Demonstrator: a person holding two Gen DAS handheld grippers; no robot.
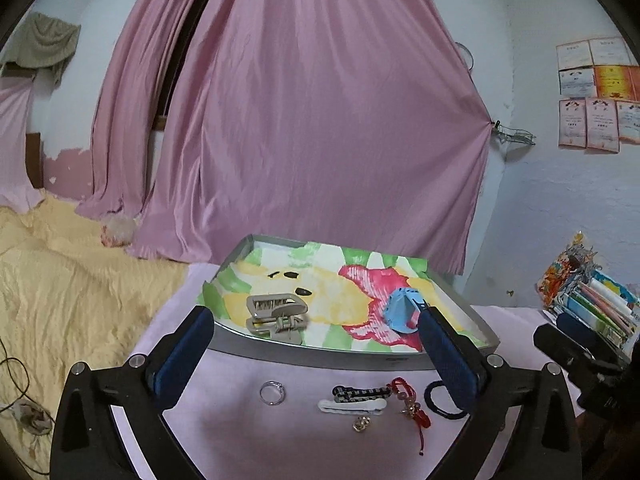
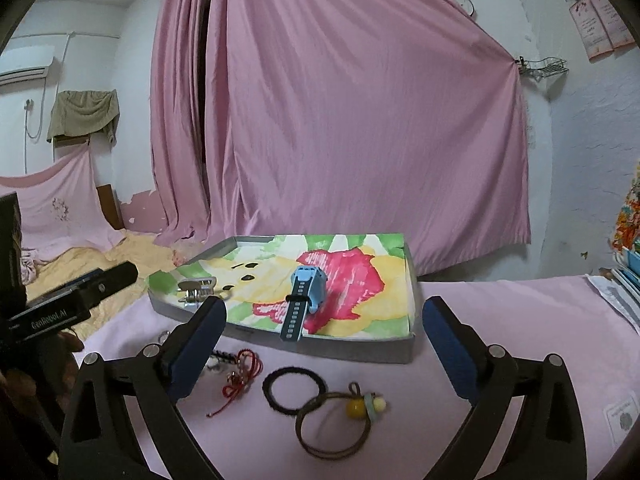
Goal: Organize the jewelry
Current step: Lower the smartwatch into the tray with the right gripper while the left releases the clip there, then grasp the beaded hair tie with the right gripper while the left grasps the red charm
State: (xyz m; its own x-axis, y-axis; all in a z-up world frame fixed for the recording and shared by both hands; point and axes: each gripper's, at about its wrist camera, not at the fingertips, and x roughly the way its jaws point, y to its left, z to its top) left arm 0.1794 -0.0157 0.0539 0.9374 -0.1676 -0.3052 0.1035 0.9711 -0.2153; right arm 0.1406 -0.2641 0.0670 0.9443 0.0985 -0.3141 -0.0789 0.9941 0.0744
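My two black handheld tongs.
My left gripper [image 1: 316, 350] and right gripper [image 2: 324, 340]: blue-padded fingers, silver screws, white "GenRobot.AI" lettering.

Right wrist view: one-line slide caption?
Open right gripper hovers over hair ties on pink cloth; blue watch and hair claw already in tray.

At the left edge of the right wrist view, white lettering on the black body of the left gripper [image 2: 60, 314] reads "GenRobot.AI". The paper sheets [image 1: 596, 92] pinned to the wall at the upper right of the left wrist view carry print, but it is too small and blurred to read. A small white card [image 2: 622, 416] at the lower right of the right wrist view seems to bear a printed mark, likewise illegible.
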